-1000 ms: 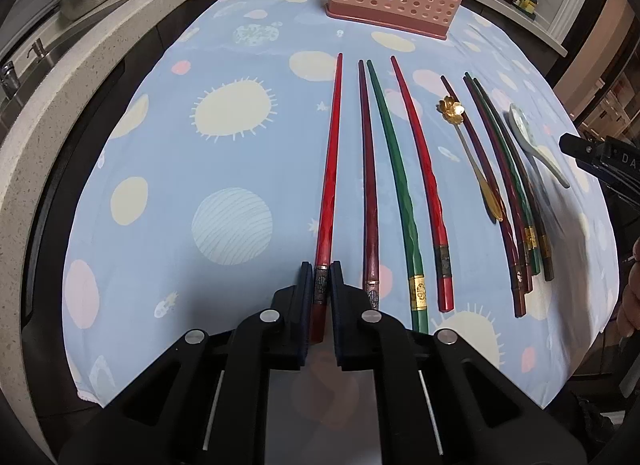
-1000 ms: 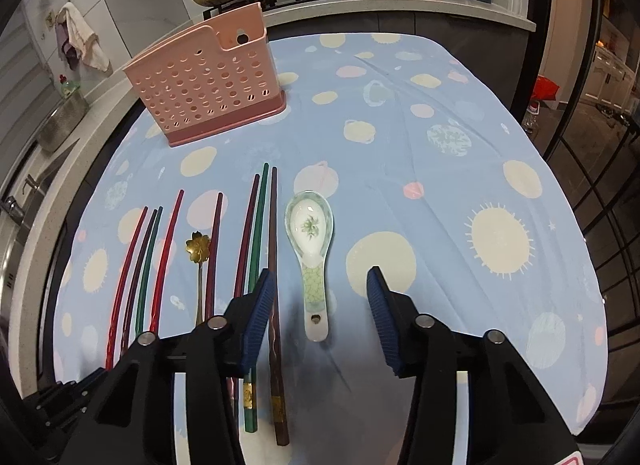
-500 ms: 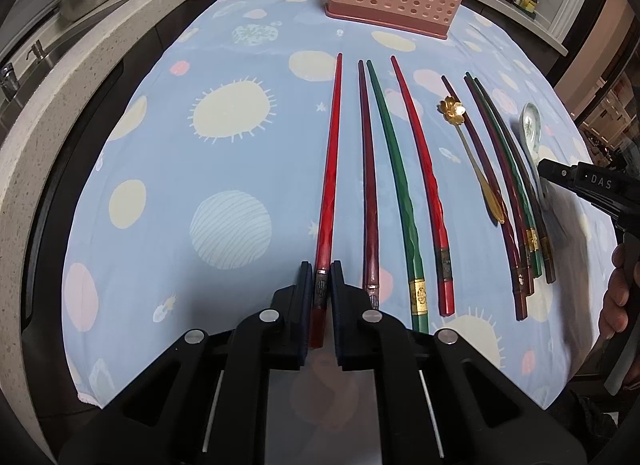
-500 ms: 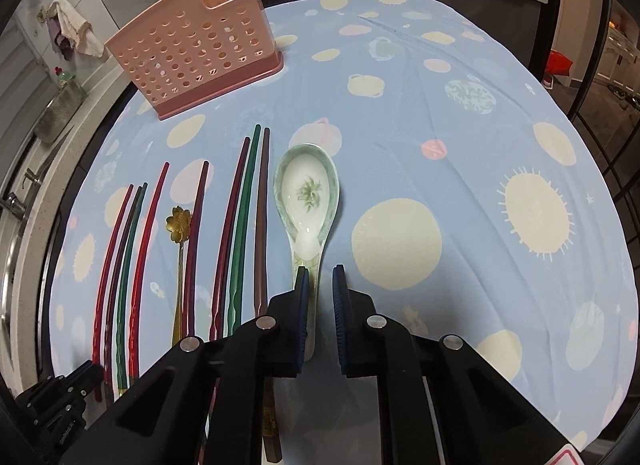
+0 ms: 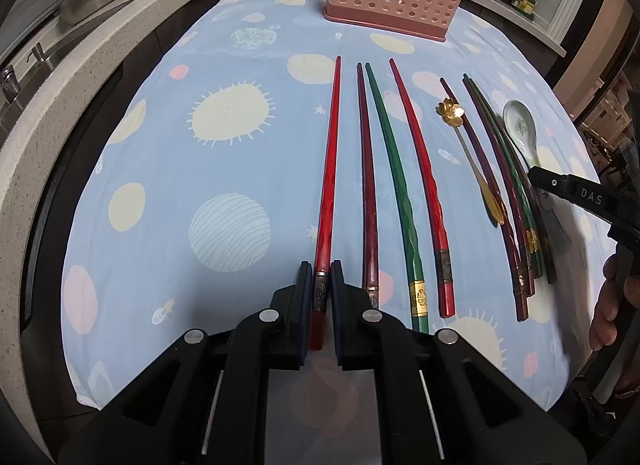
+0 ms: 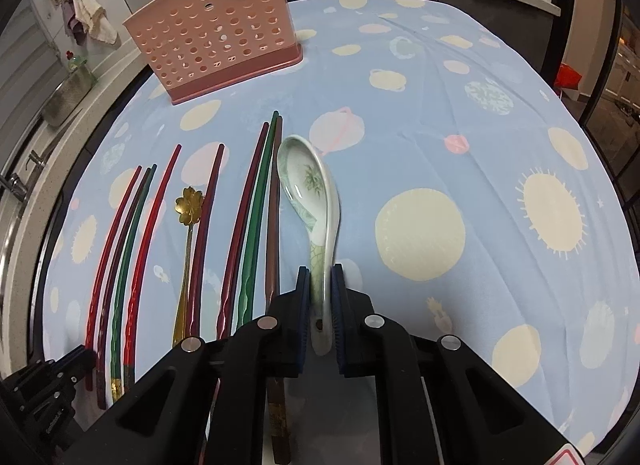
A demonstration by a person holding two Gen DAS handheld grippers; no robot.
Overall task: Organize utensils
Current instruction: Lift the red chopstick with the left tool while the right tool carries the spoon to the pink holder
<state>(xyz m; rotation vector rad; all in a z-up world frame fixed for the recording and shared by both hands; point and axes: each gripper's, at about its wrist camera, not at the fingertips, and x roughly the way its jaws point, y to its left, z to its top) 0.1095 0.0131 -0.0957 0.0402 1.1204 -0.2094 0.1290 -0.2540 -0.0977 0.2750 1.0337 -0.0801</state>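
Left tool (image 5: 320, 285) clamped on red chopstick (image 5: 329, 185), right tool (image 6: 320, 289) just closed on ceramic spoon (image 6: 312, 201) handle, both gripped low for lifting toward pink basket (image 6: 216, 37).

Two close downward wrist views, shared chopsticks (image 5: 416, 169)

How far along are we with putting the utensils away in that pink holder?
Nothing looks stowed: no handles rise above the pink holder. In hand: the left gripper is shut on a red chopstick, and the right gripper is shut on the ceramic spoon, tilting it. Left on the cloth: the other chopsticks and the gold flower spoon.
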